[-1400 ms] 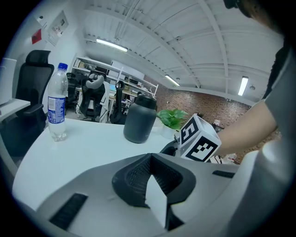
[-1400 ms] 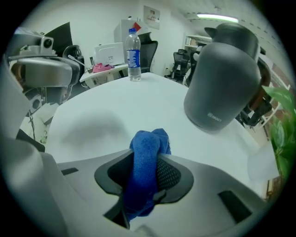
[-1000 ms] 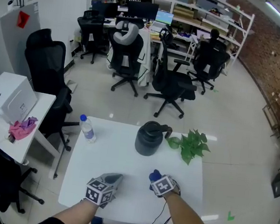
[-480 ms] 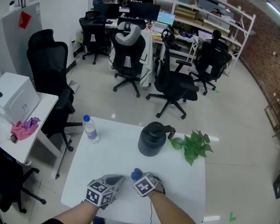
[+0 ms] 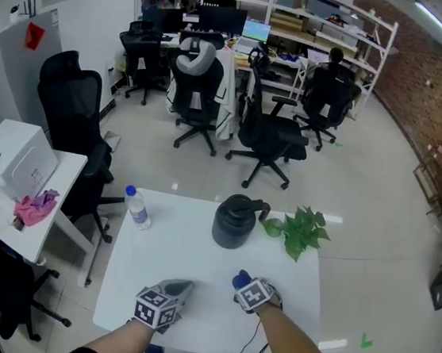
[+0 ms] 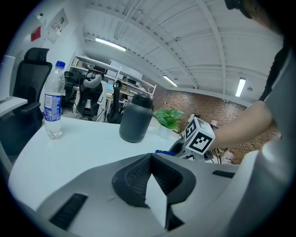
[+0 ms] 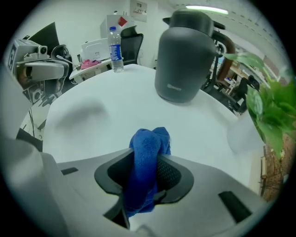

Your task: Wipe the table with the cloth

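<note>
A blue cloth (image 7: 146, 162) is bunched between the pads of my right gripper (image 7: 144, 172), which is shut on it and points steeply down at the white table (image 5: 188, 248). In the head view the cloth (image 5: 240, 280) peeks out ahead of the right gripper (image 5: 249, 289), near the table's front right of centre. My left gripper (image 5: 177, 289) rests low at the front left of centre; its jaws (image 6: 150, 178) meet with nothing between them. From the left gripper view the right gripper's marker cube (image 6: 200, 136) and a bit of blue cloth (image 6: 164, 152) show just ahead.
A dark grey jug (image 5: 234, 219) stands at the table's back centre, a green plant (image 5: 302, 228) to its right, a water bottle (image 5: 137, 206) at the back left. Office chairs (image 5: 271, 130) fill the floor beyond. A side desk (image 5: 9, 210) with a white box stands to the left.
My right gripper with the cloth swept left toward the left gripper half a second ago, then came back right to about where it started. The left gripper stayed put.
</note>
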`<control>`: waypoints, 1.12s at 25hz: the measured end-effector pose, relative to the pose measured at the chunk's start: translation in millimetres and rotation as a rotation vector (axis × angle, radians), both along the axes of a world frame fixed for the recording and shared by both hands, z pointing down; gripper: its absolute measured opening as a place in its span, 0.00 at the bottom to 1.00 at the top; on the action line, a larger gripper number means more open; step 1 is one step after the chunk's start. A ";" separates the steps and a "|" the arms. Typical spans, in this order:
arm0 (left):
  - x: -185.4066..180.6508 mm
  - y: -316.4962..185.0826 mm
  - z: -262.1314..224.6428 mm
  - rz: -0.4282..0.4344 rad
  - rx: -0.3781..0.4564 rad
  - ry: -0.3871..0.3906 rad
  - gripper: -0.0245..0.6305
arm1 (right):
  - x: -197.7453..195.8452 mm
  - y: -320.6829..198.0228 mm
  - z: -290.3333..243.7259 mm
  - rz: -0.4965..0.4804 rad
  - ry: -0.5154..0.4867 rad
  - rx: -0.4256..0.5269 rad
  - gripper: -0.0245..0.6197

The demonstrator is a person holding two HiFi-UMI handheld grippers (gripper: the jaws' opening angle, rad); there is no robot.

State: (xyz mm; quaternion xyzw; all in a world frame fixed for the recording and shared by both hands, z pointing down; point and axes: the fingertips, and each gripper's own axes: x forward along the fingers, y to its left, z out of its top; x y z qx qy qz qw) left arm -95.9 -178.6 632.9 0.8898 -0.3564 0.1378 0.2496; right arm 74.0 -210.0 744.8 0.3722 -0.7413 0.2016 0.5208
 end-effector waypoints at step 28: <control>73.2 47.2 -30.7 0.142 0.023 0.003 0.04 | 269.0 230.2 -22.0 0.408 -0.059 0.076 0.24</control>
